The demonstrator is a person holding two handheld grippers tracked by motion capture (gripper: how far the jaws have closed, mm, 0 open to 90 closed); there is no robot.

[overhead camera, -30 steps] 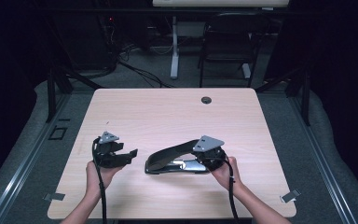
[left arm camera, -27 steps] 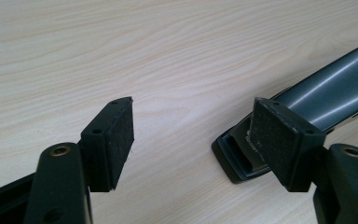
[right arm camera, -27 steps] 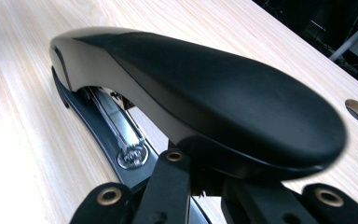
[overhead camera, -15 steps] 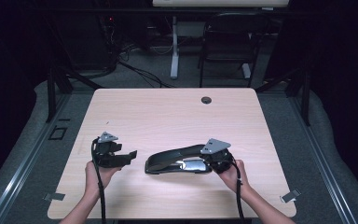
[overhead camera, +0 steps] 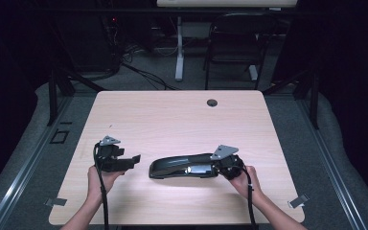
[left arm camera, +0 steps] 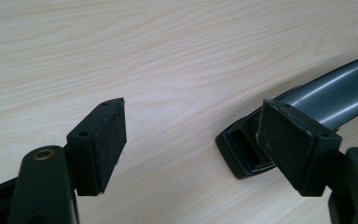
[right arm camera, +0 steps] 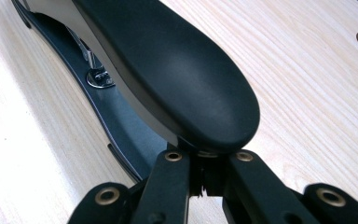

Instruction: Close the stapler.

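A long black stapler (overhead camera: 182,165) lies across the near middle of the wooden table (overhead camera: 172,120). My right gripper (overhead camera: 218,168) is shut on its rear end; in the right gripper view the jaws (right arm camera: 207,158) pinch together under the stapler's rounded black top (right arm camera: 168,70). My left gripper (overhead camera: 135,159) rests to the left of the stapler, pointing at its front end. Its jaws have just been opening and stand open (left arm camera: 191,135) with only bare table between the pads. The stapler's front tip (left arm camera: 242,144) lies just beyond the right pad (left arm camera: 289,140).
A round cable hole (overhead camera: 212,102) sits near the table's far edge. A dark chair (overhead camera: 232,48) and a white desk leg (overhead camera: 178,52) stand behind the table. Small markers (overhead camera: 56,201) (overhead camera: 299,201) lie beside the near corners.
The right hand has drawn the stapler's rear end a little to the right and lowered it toward the table. The left hand has stayed put.
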